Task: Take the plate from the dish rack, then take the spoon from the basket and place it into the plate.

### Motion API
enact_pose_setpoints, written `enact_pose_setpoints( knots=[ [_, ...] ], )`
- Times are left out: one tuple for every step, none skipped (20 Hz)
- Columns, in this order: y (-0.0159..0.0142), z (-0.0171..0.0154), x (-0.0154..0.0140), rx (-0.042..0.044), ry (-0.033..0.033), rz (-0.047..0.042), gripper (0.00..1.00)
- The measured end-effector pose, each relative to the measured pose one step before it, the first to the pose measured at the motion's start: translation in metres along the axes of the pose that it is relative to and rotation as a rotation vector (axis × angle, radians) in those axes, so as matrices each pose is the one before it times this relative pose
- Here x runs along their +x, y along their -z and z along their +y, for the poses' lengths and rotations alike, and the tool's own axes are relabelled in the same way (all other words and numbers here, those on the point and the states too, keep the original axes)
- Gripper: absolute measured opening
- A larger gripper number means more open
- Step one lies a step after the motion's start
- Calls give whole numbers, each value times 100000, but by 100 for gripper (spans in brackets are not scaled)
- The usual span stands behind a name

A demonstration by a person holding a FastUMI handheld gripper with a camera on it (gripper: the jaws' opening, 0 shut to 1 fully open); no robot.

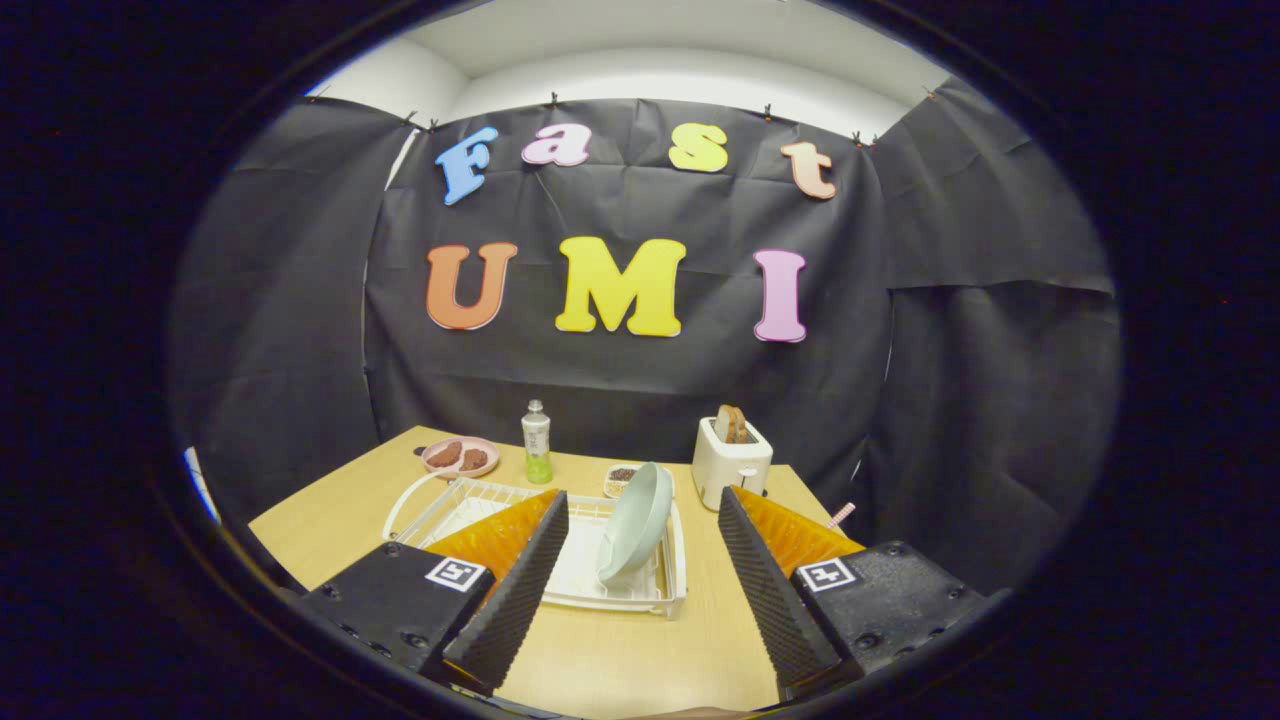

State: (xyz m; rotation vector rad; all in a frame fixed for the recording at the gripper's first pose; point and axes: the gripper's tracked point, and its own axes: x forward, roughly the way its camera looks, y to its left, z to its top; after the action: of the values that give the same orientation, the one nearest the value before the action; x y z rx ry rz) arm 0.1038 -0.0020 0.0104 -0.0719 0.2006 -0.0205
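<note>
- Nearest thing is the gripper [640, 585], jaws spread wide with nothing between them, hovering over bare worktop [620, 660] and touching nothing.
- Each finger base has a small square black-and-white marker on it, the code-pattern kind, so no readable words there.
- Just ahead, between the fingers, sits the white wire dish rack [600, 575]. The left finger hides part of it.
- Pale grey-green plate [637, 520] stands on edge in the rack, leaning a bit, right in line with the gap between the fingers.
- Plenty of open wood on the near side of the rack and to its right; the worktop's right edge runs just behind the right finger.
- Something thin and pinkish, a stick or handle [841, 515], pokes up by that right edge. Can't tell what it is.
- Behind the rack there's a small dish with dark bits in it [620, 476], mostly hidden by the plate.
- Green-liquid bottle [537, 442] stands beyond the rack; its label is too small to read.
- Left of the bottle, near the far corner, is a pink plate with two brown pieces on it [460, 456].
- White toaster [731, 462] with toast sticking out stands on the far right, beyond the right finger.
- Black cloth wall closes in right behind the far edge, so not much room back there.
- Can't make out the basket or the spoon for sure.
</note>
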Motion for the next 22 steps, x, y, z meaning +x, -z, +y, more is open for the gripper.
enact_pose_setpoints(
  knots=[
    [-113, -45, 1637, -40, 314, 3889, 97],
    [-223, -31, 1580, 43, 199, 4226, 96],
    [-376, -37, 1585, 104, -72, 3757, 95],
    [-323, -16, 1387, -804, 464, 3519, 95],
    [-253, -64, 1537, -699, 546, 3658, 94],
    [-111, 47, 1572, -1573, 398, 4784, 94],
    [21, 183, 1247, -1713, -480, 4889, 94],
    [-327, 190, 1156, 11, -628, 3437, 93],
    [-354, 116, 1022, -313, -556, 2798, 93],
    [-476, -153, 1002, 688, 1255, 2551, 93],
    [-52, 149, 678, -854, 555, 3447, 93],
    [-111, -85, 923, -1674, 1785, 4234, 91],
    [-175, -106, 1020, -1162, 2605, 3459, 89],
    [-9, -76, 883, -1952, 2633, 4569, 86],
    [-492, 204, 849, -1429, 1686, 2431, 83],
    [-372, -163, 760, -3307, 2837, 3426, 80],
    [-508, -483, 519, -508, 2741, 1874, 76],
    [-612, -24, 290, -1014, 2345, 2713, 72],
    [-472, 51, 94, -546, 927, 2756, 63],
    [25, 121, 116, -200, 1607, 5051, 54],
    [-103, 202, 305, -601, 912, 3407, 45],
    [92, 28, 407, -2066, 2389, 4390, 40]
  ],
)
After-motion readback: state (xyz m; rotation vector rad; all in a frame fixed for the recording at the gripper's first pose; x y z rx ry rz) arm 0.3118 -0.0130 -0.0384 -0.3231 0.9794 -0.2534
